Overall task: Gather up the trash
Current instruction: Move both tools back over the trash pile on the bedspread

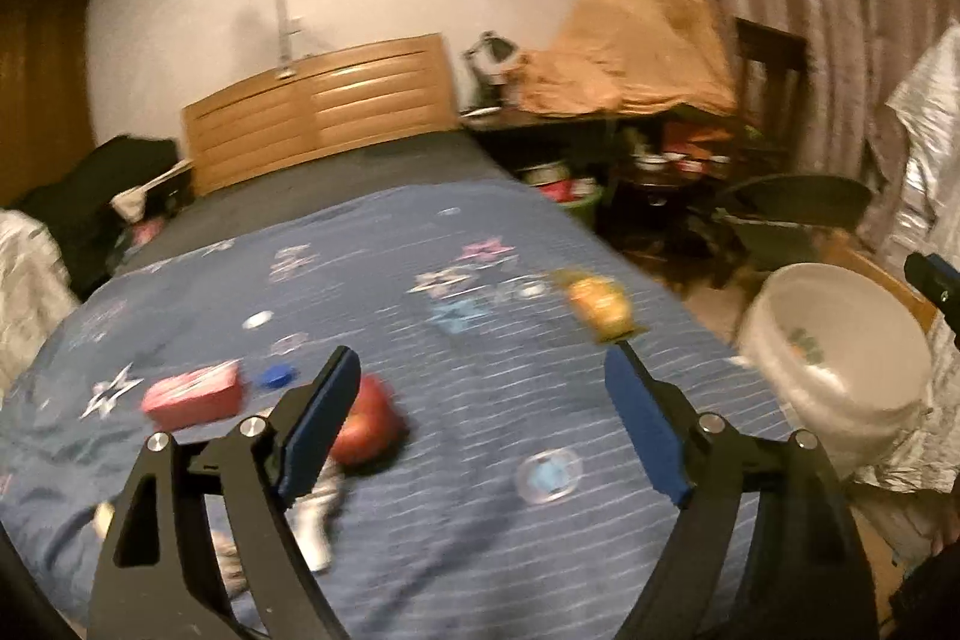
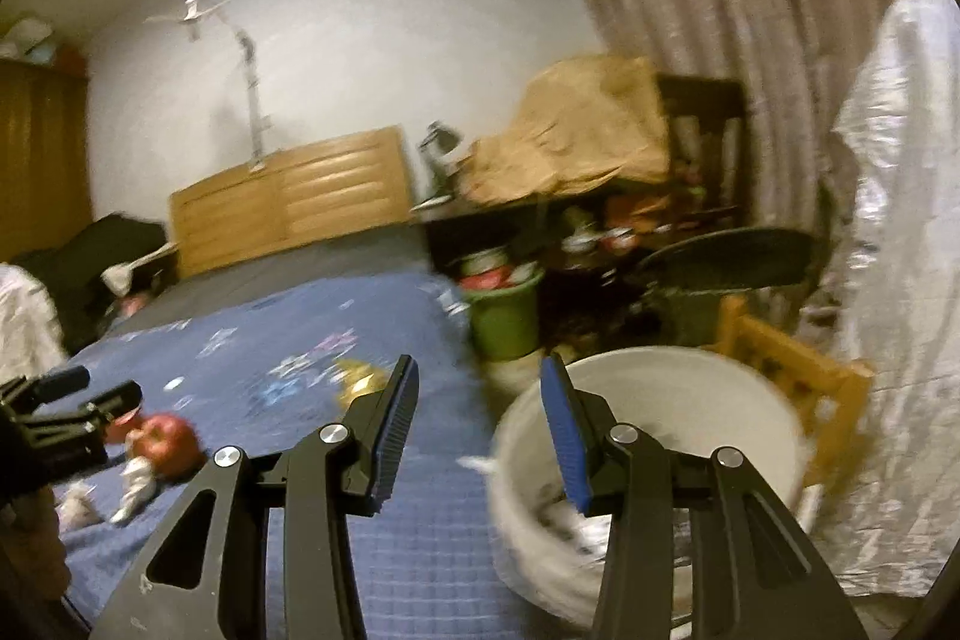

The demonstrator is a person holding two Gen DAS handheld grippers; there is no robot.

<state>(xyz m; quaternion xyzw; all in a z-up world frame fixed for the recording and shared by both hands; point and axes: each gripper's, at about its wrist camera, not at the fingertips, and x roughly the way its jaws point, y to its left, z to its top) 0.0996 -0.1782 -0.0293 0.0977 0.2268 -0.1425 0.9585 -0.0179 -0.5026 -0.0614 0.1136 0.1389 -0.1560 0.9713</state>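
Trash lies on a blue star-print bedspread (image 1: 420, 508): a red round object (image 1: 369, 427), a pink-red box (image 1: 195, 394), a blue cap (image 1: 277, 376), a yellow wrapper (image 1: 600, 304), a clear round lid (image 1: 549, 475) and crumpled white paper (image 1: 315, 517). My left gripper (image 1: 480, 382) is open and empty above the bed, its left finger just over the red object. A white bucket (image 2: 660, 466) with scraps inside stands beside the bed. My right gripper (image 2: 477, 388) is open and empty, over the bed edge and the bucket's near rim. The red object (image 2: 171, 442) and the left gripper (image 2: 90, 412) show in the right wrist view.
A wooden headboard (image 1: 318, 106) is at the far end. A cluttered dark table (image 1: 600, 118) with a brown cloth, a green bin (image 2: 504, 316), a black chair (image 2: 726, 262) and a wooden crate (image 2: 798, 382) crowd the right side. Silver foil sheeting (image 2: 888, 280) hangs at right.
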